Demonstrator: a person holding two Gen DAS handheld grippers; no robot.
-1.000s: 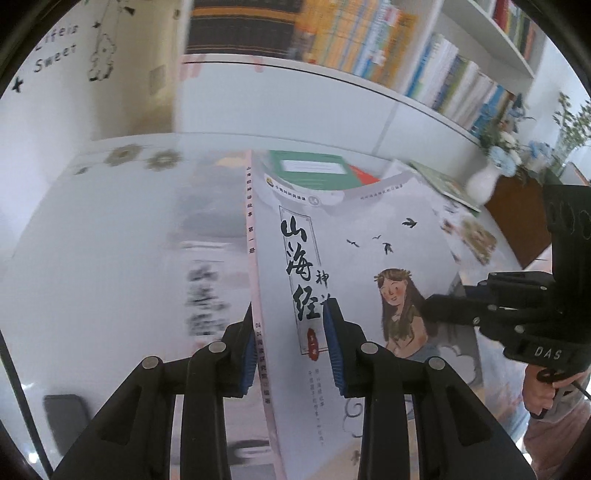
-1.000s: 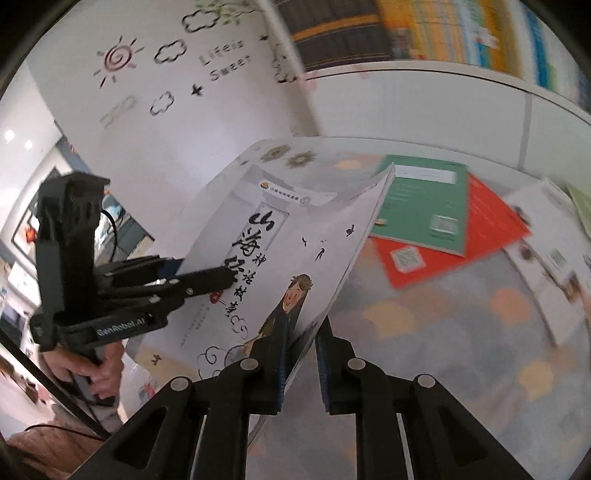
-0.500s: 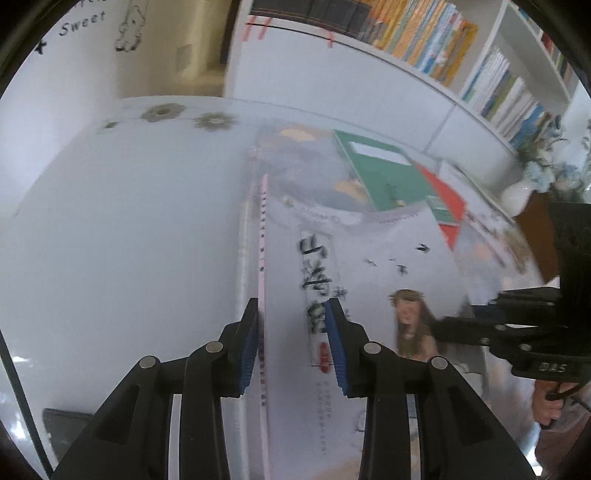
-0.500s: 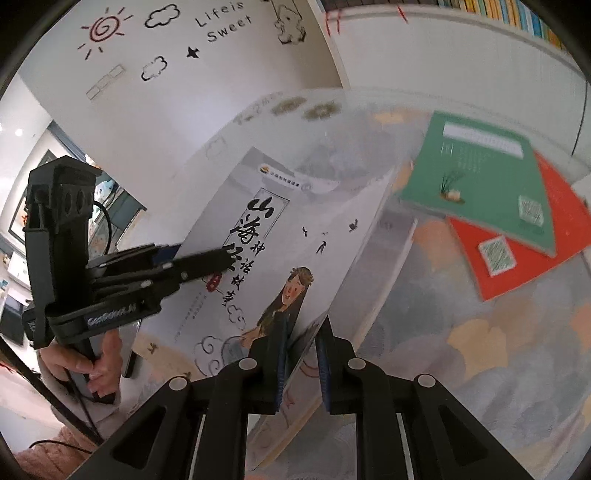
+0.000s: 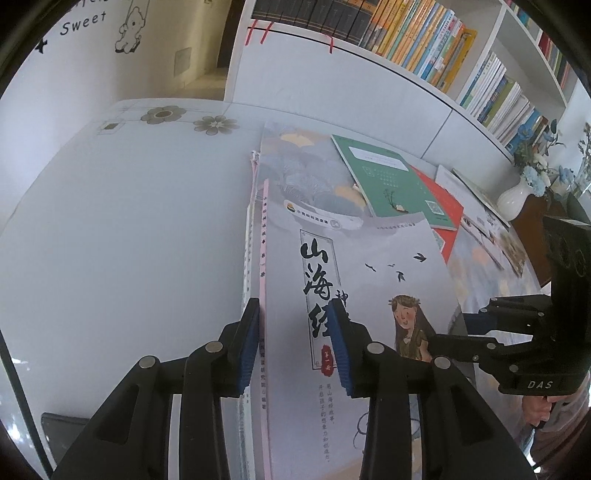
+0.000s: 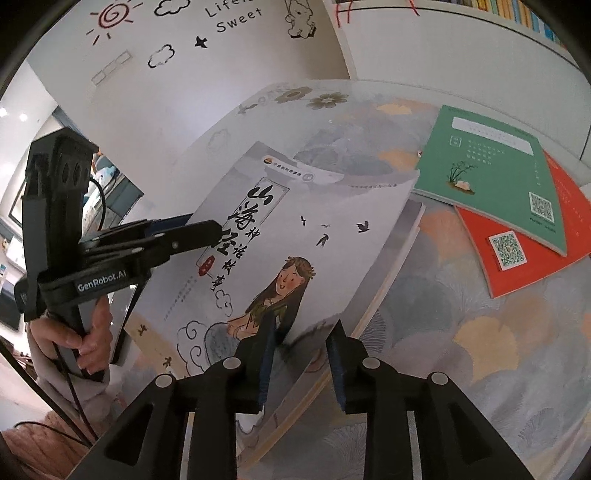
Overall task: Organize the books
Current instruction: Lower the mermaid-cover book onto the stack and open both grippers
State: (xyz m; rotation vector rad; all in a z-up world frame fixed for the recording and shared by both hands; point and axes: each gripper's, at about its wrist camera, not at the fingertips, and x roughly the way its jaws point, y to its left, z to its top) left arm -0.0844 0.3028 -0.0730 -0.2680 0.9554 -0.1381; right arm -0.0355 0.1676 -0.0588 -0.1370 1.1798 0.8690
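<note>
On the shelf (image 5: pixel 491 99) books stand; both grippers' (image 5: pixel 295 347) (image 6: pixel 301 358) jaws, just opening, straddle the storybook (image 5: pixel 369 280) unpressed

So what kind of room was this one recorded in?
Probably a child's study or reading room at home: a white bookshelf packed with colourful books, cartoon wall stickers reading "Sweet", and a picture book among exercise books on a white table.
</note>
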